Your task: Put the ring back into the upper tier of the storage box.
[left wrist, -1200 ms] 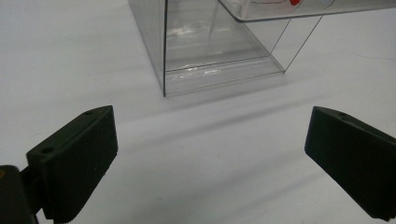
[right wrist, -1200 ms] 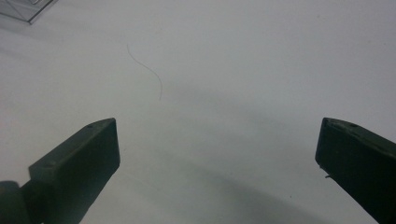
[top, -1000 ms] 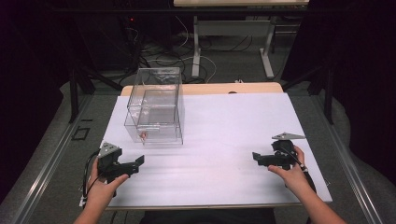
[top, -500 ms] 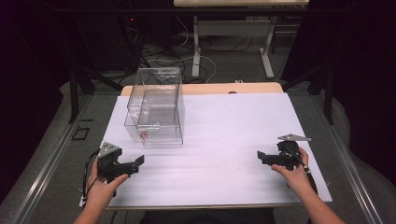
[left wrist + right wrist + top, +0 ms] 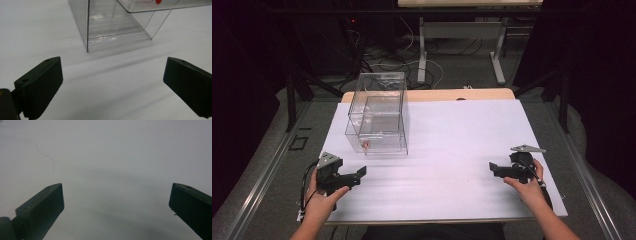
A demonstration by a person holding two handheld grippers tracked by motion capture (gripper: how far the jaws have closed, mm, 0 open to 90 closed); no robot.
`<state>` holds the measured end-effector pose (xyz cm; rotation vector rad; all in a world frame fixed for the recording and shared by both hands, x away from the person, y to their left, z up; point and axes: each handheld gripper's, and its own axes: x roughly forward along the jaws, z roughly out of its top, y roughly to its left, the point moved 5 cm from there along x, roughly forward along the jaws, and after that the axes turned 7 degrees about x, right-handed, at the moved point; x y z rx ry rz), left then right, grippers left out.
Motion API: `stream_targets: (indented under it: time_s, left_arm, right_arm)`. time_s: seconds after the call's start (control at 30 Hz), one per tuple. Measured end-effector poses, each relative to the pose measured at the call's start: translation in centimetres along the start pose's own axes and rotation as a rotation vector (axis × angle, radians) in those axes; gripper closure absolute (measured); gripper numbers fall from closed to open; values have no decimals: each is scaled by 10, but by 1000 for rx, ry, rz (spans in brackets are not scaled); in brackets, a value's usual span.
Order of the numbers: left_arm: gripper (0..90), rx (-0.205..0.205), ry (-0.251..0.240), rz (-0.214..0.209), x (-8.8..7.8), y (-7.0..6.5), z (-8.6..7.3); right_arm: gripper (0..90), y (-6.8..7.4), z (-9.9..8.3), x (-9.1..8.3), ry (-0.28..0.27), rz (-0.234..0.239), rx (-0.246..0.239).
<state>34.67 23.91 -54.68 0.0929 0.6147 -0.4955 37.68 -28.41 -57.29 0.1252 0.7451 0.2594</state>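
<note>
White sheeting covers the table point(image 5: 452, 150), and we take the clear plastic two-tier box point(image 5: 378, 114) on it as our landmark. We see its lower drawer drawn slightly forward, a small red item point(image 5: 365, 146) inside. The left gripper point(image 5: 357, 175) rests near the box's front, jaws spread wide and holding nothing, box corner point(image 5: 87, 47) ahead of it. The right gripper point(image 5: 493, 169) sits well apart from the box, likewise released. We judge the work not yet begun: nothing is grasped.
</note>
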Motion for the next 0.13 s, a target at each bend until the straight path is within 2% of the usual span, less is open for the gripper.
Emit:
stream_targets:
  time_s: [0.13]
  left_arm:
    - [27, -3, 0, -3, 0, 0, 0]
  right_arm:
    - [0, -1, -1, 0, 5, -4, 9]
